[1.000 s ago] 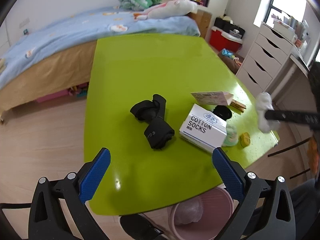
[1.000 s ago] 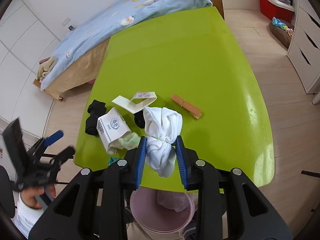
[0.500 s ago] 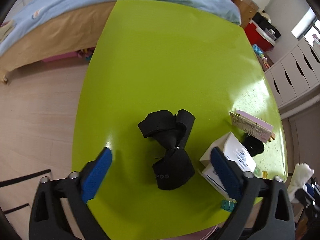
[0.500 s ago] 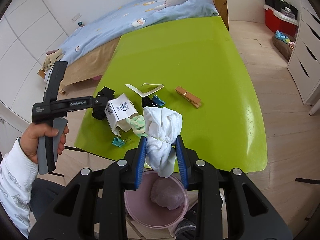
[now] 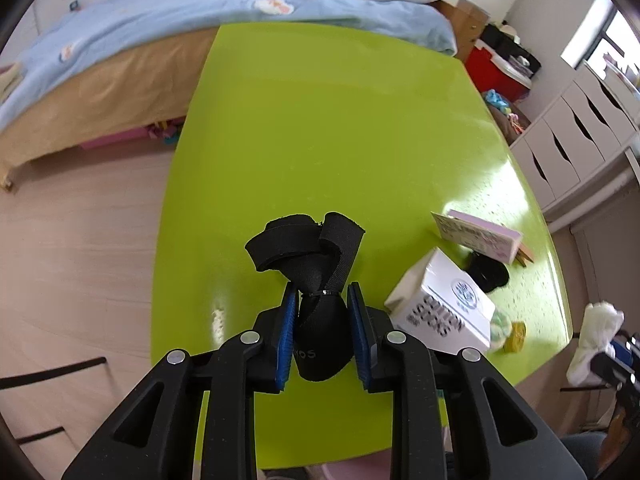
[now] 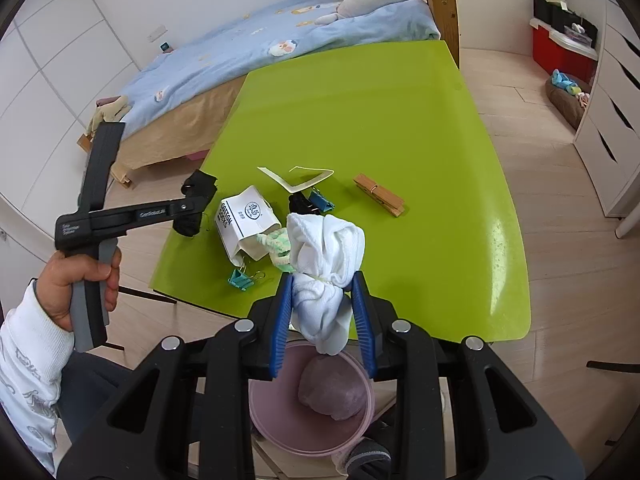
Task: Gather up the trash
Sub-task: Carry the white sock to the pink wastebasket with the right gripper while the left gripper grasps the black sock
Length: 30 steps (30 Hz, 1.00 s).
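Two pickups under way at once. The left tongs (image 5: 322,332) are closing around the black sock bundle (image 5: 308,256) on the green worktop (image 5: 340,120); the bundle's lower bulb sits between the blue pads and both pads look to be touching it (hard to say how firmly yet). The bundle's upper folds stick out past the fingertips, and it lies at the worktop's near left part, well apart from the white "COTTON SOCKS" box (image 5: 444,312).

The right tongs (image 6: 323,304) are clamped on the white sock bundle (image 6: 326,252), pinched at its tied waist, with the lower end dangling free. It hangs off the worktop's near edge, directly over the pink bin (image 6: 280,424), which already has a pale wad in it.

Step in hand, as I read it: right side is at the drop stage, left side is finishing its grasp. The next move for the right calls for nothing but letting the jaws part, since the bundle looks lined up with the bin mouth. The left needs a firm pinch, then a lift and a carry across to the bin below the near edge.

Left on the worktop (probably for later): box with a green sock poking out, teal binder clip (image 6: 242,279), wooden clothespin (image 6: 379,194), folded paper (image 6: 296,178).
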Tool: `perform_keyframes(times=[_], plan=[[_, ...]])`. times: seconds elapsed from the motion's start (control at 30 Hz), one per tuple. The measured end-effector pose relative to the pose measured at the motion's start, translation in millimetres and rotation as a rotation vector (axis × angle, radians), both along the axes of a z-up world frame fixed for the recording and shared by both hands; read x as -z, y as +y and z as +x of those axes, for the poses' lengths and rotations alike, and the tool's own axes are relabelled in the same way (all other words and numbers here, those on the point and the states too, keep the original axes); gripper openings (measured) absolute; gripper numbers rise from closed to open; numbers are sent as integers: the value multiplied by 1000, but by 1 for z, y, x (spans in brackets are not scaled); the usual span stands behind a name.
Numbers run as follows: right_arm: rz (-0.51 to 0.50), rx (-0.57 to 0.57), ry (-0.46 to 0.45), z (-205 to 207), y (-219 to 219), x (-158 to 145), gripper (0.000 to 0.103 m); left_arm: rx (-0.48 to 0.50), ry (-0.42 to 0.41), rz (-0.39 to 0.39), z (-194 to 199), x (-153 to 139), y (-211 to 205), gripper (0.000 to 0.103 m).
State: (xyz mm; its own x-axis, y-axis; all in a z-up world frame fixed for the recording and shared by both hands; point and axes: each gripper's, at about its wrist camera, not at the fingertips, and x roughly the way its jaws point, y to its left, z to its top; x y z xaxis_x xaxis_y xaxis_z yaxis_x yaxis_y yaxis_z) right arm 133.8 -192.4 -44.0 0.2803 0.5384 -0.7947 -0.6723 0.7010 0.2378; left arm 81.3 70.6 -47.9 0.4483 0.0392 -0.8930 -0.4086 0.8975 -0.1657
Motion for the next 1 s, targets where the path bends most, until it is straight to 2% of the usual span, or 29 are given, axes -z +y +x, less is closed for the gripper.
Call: perform_keyframes(times=[0.23, 0.4, 0.77, 1.0], plan=[[0, -11, -33, -19, -9, -4, 30, 83, -94, 57, -46, -28, -34, 25], [-2, -10, -43, -31, -15, -2, 30, 149, -136, 71, -76, -36, -63, 25], [-25, -89, -32, -81, -19, 10, 30, 261, -148, 9, -118, -18, -124, 25], [-49, -162, 7, -106, -17, 22, 31, 283, -135, -27, -133, -7, -136, 25]])
